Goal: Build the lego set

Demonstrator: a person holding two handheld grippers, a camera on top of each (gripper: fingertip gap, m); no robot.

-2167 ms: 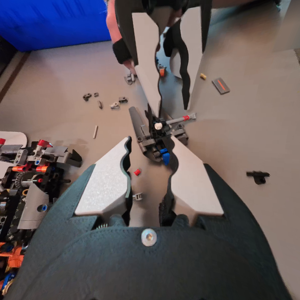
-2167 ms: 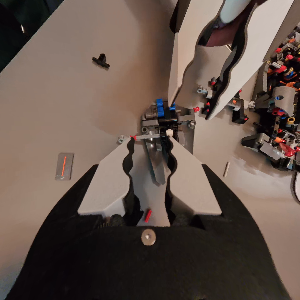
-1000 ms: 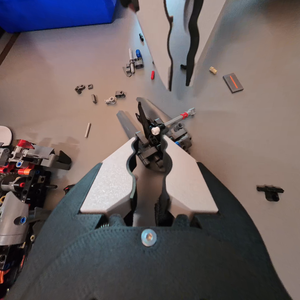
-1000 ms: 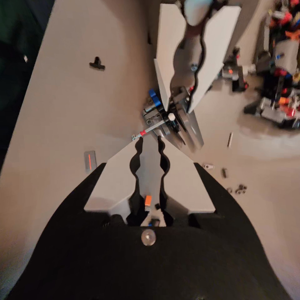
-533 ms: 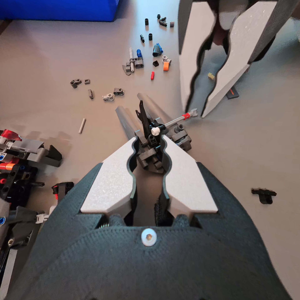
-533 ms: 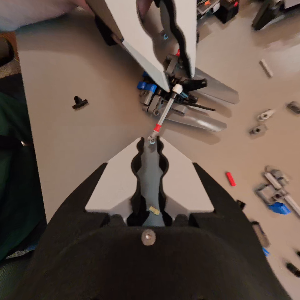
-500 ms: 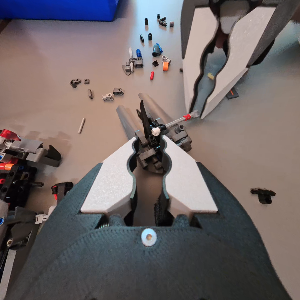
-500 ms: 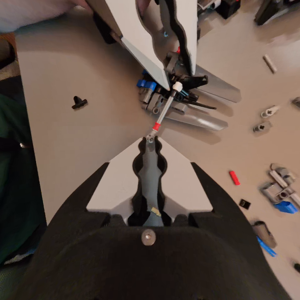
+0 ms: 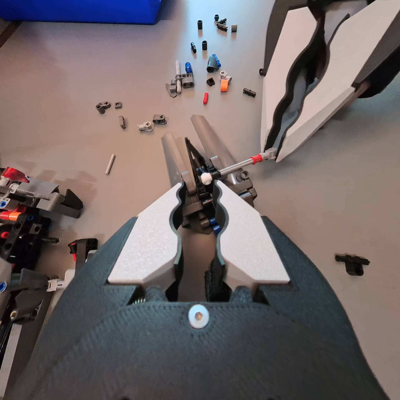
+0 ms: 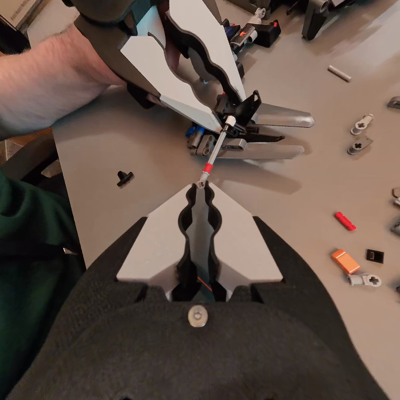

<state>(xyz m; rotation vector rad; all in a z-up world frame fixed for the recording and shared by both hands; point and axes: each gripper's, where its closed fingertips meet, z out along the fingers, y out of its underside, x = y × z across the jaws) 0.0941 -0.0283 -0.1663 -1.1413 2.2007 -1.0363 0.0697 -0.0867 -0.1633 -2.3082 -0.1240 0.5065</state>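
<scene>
A small lego sub-assembly (image 9: pixel 195 160) of long grey blades and black parts rests on the grey table. My left gripper (image 9: pixel 199 188) is shut on its black core; it also shows in the right wrist view (image 10: pixel 229 110). A thin grey axle (image 9: pixel 236 166) with a red bush and a white knob sticks out of the sub-assembly to the right. My right gripper (image 10: pixel 200 185) is shut on the small grey connector at the axle's free end (image 10: pixel 213 153); it also shows in the left wrist view (image 9: pixel 272 151). The grey blades (image 10: pixel 270 149) point away from the left gripper.
Several loose small pieces lie beyond the sub-assembly, among them an orange tile (image 9: pixel 224 85) and a red pin (image 9: pixel 205 97). A black piece (image 9: pixel 351 263) lies to the right. A larger build (image 9: pixel 21 216) sits at the left. A forearm (image 10: pixel 43 86) reaches in at the table edge. Tip to tip, the grippers are about 7 cm apart. My right gripper's tips are some 10 cm from the black piece (image 9: pixel 351 263). It turns up in the right wrist view (image 10: pixel 124 175) as well.
My left gripper closed on the sub-assembly and stays on it. My right gripper left the sub-assembly's far side, swung round to the axle's free end and closed on its connector.
</scene>
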